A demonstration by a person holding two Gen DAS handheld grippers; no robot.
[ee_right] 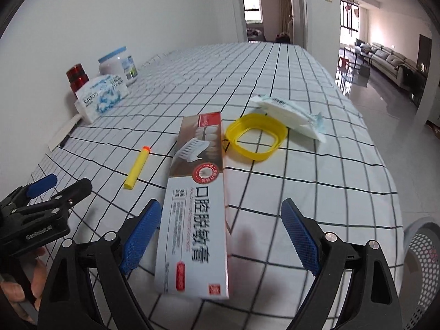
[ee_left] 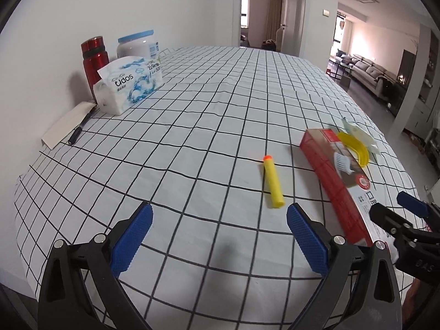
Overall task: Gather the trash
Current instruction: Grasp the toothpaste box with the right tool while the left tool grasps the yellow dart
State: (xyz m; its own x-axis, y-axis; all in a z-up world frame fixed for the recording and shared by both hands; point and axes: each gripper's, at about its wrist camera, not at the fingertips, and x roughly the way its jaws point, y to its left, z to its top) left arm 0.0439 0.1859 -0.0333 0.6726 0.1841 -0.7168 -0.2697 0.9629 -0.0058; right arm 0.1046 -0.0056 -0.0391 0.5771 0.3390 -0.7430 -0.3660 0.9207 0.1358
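White cloth with a black grid (ee_right: 316,165) over a long table, reaching back to a doorway. Off the right edge, low in the right wrist view, a grey perforated basket (ee_right: 423,258). Along the wall on the left, a white jar with a pale blue lid (ee_left: 137,44), a red flask (ee_left: 95,60) beside it, and a soft pack of tissues (ee_left: 129,82) in front of both; nearer the camera, a folded cream card (ee_left: 68,123) with a dark pen (ee_left: 81,128) lying along its edge. Near the right side, a long red-and-white toothpaste carton (ee_right: 196,206) lying flat, its near end between the fingers of the right gripper (ee_right: 221,236) but apart from both blue pads. Right gripper wide open, holding nothing. Just past the far end of the carton, a yellow plastic ring (ee_right: 257,136), touching or almost touching the carton's corner. Behind the ring, a white plastic wrapper (ee_right: 288,112), crumpled, with one end by the ring. Left of the carton, a yellow foam dart with an orange tip (ee_left: 273,183), flat on the cloth, apart from everything else. Left gripper (ee_left: 220,236) also spread wide and empty, above bare cloth, the dart just ahead of its right finger. A person's hand (ee_right: 24,286) on the left gripper's handle, seen at the lower left of the right wrist view.
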